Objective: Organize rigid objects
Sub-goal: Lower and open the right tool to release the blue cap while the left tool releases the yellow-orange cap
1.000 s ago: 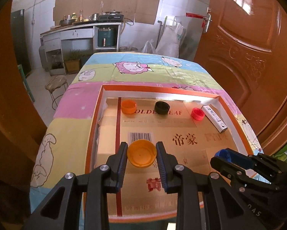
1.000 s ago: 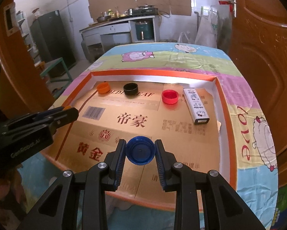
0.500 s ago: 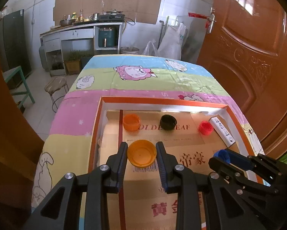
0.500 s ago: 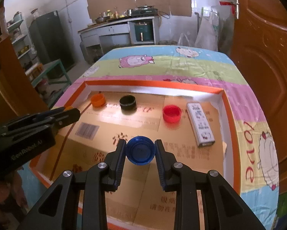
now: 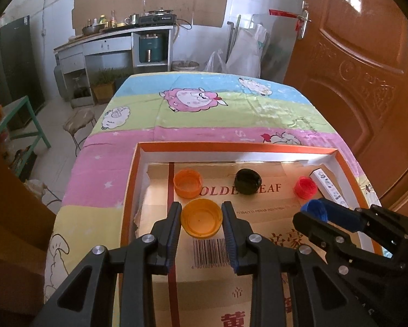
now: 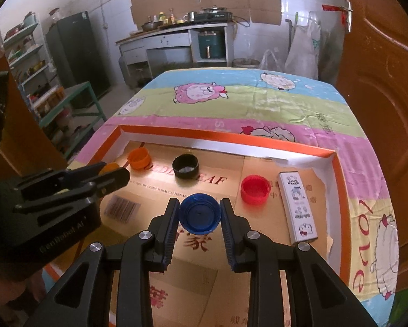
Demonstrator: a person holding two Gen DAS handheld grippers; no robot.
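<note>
My left gripper (image 5: 201, 219) is shut on a yellow-orange bottle cap (image 5: 201, 218), held above the floor of the shallow orange-rimmed cardboard tray (image 5: 231, 146). My right gripper (image 6: 200, 216) is shut on a blue cap (image 6: 200, 215) over the tray's middle; it also shows at the right of the left wrist view with the blue cap (image 5: 314, 209). Along the tray's far side lie an orange cap (image 5: 187, 183), a black cap (image 5: 247, 182), a red cap (image 5: 305, 187) and a white rectangular box (image 6: 298, 207). The left gripper (image 6: 114, 173) appears at the left in the right wrist view.
The tray rests on a table covered with a striped cartoon-sheep cloth (image 5: 193, 103). A brown door (image 5: 362, 68) stands close on the right. A stool (image 5: 78, 120) and a green frame (image 5: 18, 117) stand on the floor at the left, a kitchen counter (image 5: 111, 38) behind.
Both grippers have carried their caps forward toward the tray's far side; the row of caps and the box now look nearer. Neither grip has changed.
</note>
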